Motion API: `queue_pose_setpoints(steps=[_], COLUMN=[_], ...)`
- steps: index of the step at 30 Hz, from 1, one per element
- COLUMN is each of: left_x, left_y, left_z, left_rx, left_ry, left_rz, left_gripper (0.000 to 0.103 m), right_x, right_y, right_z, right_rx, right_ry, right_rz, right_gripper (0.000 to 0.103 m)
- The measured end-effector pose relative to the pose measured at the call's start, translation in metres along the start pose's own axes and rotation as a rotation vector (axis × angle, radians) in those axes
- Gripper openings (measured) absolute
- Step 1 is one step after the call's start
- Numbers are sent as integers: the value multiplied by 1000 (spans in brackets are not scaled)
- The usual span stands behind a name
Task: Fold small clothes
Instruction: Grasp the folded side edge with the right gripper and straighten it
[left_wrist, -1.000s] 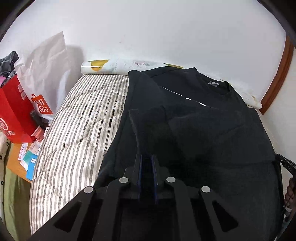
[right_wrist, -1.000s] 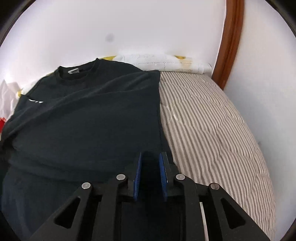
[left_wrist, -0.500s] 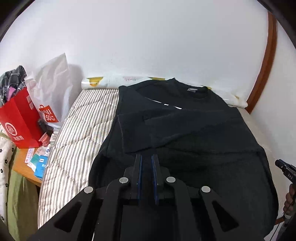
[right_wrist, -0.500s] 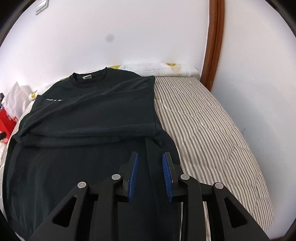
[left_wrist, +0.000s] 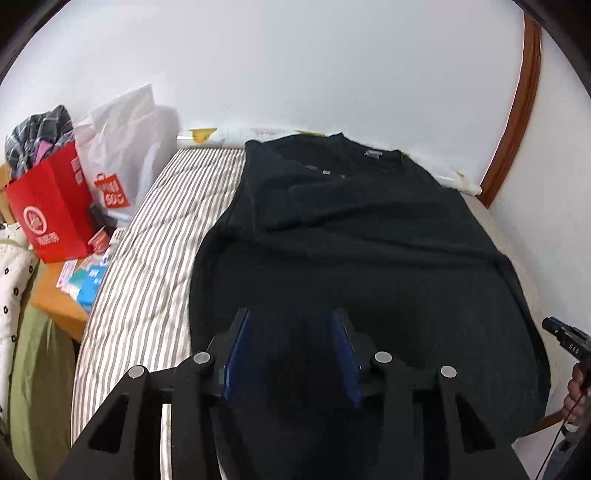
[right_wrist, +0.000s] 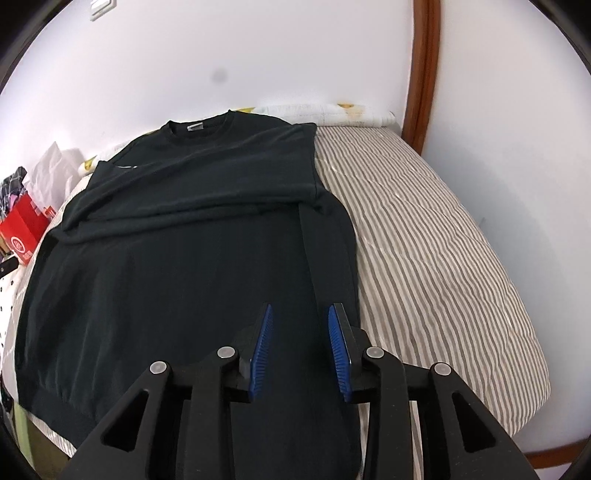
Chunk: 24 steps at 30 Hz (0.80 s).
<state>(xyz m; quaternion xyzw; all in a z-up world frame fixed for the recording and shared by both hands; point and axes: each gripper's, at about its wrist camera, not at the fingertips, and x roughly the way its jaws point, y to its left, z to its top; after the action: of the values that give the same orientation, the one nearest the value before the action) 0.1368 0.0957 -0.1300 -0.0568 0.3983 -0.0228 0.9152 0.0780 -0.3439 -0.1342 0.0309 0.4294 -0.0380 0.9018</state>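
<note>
A black sweater (right_wrist: 192, 258) lies flat on the striped bed (right_wrist: 443, 251), collar far, both sleeves folded across the chest. The left gripper (left_wrist: 291, 354) and right gripper (right_wrist: 300, 349) hover over its near hem, fingers spread and empty; the next move probably calls for pinching the hem and carrying it toward the collar. A red bag (left_wrist: 51, 214) and white bag (left_wrist: 122, 158) stand clear at far left.
</note>
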Motion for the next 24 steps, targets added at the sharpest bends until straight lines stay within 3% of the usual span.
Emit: queue_pose_setpoints(steps=[5,13,19,22,24], left_x=[-4,-5,-4,-5,-5], left_y=[18,45,44,39,36], left_z=[-33,-83,-98,-101,-102], left_rx=[-32,-82,-89,-66,-51], left_ry=[33,81,75,52,49], left_rz=[7,2,-49,-22,-3], left_gripper=[42,42,41,41,33], right_x=[-5,-6,-10,-10,-10], right_y=[-8,-26,-28,-24,-22], right_z=[-26,-66,-83,-90,-94], right_rx=[-16,18,34,14,4], right_ry=[1,10,9,13,15], right_rz=[-36,3,46,46,42], right_gripper=[32,32,32,32,33])
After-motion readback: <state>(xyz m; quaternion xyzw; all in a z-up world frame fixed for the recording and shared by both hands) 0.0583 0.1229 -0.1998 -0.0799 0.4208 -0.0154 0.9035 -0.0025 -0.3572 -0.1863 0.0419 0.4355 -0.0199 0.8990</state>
